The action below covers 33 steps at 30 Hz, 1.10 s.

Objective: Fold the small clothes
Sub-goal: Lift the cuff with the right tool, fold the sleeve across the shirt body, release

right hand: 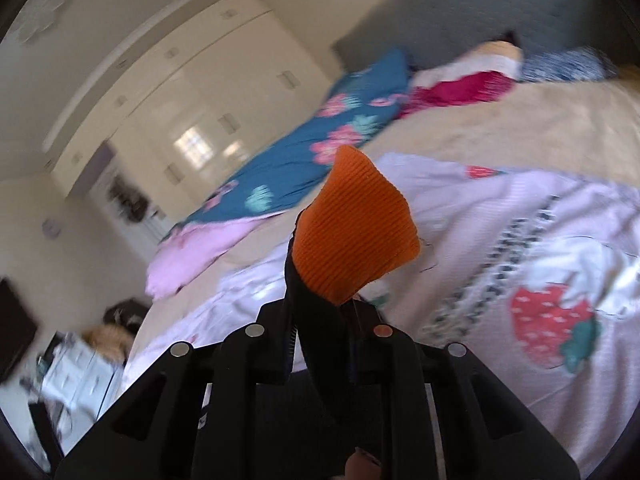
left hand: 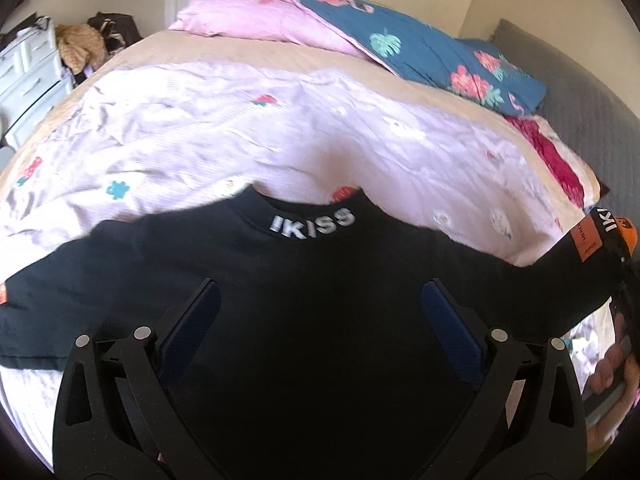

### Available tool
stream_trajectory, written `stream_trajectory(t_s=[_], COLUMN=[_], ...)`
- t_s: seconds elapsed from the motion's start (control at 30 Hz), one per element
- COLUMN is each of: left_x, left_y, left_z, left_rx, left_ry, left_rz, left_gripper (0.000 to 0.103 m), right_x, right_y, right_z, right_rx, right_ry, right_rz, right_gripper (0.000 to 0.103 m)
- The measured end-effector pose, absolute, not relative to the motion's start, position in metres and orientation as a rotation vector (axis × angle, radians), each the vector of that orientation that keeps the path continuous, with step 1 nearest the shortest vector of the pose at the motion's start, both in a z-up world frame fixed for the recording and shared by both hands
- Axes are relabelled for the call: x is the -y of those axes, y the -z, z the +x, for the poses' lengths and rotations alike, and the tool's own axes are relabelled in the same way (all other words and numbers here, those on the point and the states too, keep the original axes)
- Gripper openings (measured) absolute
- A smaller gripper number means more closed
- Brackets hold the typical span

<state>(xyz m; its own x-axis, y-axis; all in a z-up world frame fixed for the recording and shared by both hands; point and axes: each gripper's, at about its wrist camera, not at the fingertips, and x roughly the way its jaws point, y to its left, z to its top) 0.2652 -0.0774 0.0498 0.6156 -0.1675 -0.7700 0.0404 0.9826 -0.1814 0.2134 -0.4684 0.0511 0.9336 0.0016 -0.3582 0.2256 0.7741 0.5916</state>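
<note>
A small black sweatshirt (left hand: pixel 304 276) with white "IKISS" on the collar lies spread on a pale lilac sheet (left hand: pixel 240 120) on the bed. My left gripper (left hand: pixel 320 300) is open, its blue-padded fingers (left hand: pixel 196 316) spread above the shirt's chest, holding nothing. My right gripper (right hand: pixel 320 312) is shut on the shirt's right sleeve at its orange ribbed cuff (right hand: pixel 356 228), which sticks up past the fingers. In the left wrist view that sleeve (left hand: pixel 576 264) stretches to the far right edge, where the orange cuff (left hand: pixel 626 228) and the right gripper show.
A blue flowered quilt (left hand: pixel 432 48) and pink bedding (left hand: pixel 260 20) lie at the bed's far side, a red cloth (left hand: pixel 556 156) at the right. White drawers (left hand: pixel 28 68) with clutter stand at left. White wardrobes (right hand: pixel 192 92) line the wall. A strawberry print (right hand: pixel 552 328) marks the sheet.
</note>
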Motion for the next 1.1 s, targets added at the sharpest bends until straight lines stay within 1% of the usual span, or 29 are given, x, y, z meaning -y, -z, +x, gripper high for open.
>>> stream_trajectory(t_s=[0.27, 0.57, 0.83, 1.1], left_x=[0.035, -0.003, -0.029, -0.048], left_y=[-0.05, -0.035, -0.027, -0.01], left_z=[0.261, 0.256, 0.254, 0.248], left_rx=[-0.903, -0.928, -0.944, -0.951], left_ry=[0.075, 0.056, 0.049, 0.103], left_rz=[-0.235, -0.346, -0.431, -0.539], left_gripper=[0.094, 0.094, 0.094, 0.094], right_x=[0.388, 0.307, 0.241, 0.196], right_y=[-0.066, -0.061, -0.039, -0.004], right_z=[0.23, 0.239, 0.244, 0.249], right_rx=[-0.408, -0.489, -0.582, -0.704], right_ry=[-0.091, -0.251, -0.343, -0.424], right_rz=[0.513, 0.391, 0.28, 0.182], right_gripper=[0.018, 0.018, 0.018, 0.021])
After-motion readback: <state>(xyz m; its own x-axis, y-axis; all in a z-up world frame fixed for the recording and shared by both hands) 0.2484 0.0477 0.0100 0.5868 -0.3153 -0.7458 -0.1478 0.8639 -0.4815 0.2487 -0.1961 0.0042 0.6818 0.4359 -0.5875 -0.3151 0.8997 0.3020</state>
